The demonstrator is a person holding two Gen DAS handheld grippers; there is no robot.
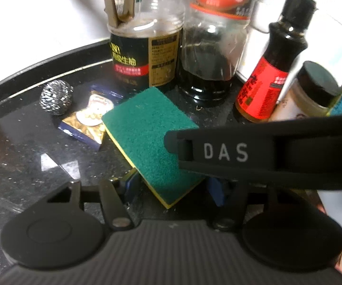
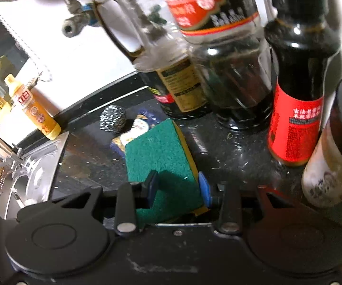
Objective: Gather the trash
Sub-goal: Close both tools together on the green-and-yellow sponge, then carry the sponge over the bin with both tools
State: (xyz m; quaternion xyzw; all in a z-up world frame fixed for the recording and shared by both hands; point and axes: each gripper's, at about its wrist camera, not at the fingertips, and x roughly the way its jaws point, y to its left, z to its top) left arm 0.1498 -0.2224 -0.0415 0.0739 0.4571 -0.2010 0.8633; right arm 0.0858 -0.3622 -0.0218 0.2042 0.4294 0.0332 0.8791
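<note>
Here, a green and yellow sponge (image 2: 163, 163) is clamped at its near end by the right tool (image 2: 178, 187), whose blue pads press on both sides of it. The sponge is held tilted over the dark speckled table (image 1: 28, 147). The left tool (image 1: 173, 190) sits beneath the sponge's near corner, half open, its blue pads at either side (contact cannot be told). A flattened blue and gold wrapper (image 1: 87, 118) lies on the table just behind the sponge, with a steel scrubber (image 1: 56, 97) touching its far edge. Sauce bottles (image 1: 144, 47) and a jar (image 1: 308, 92) are lined up against the wall.
</note>
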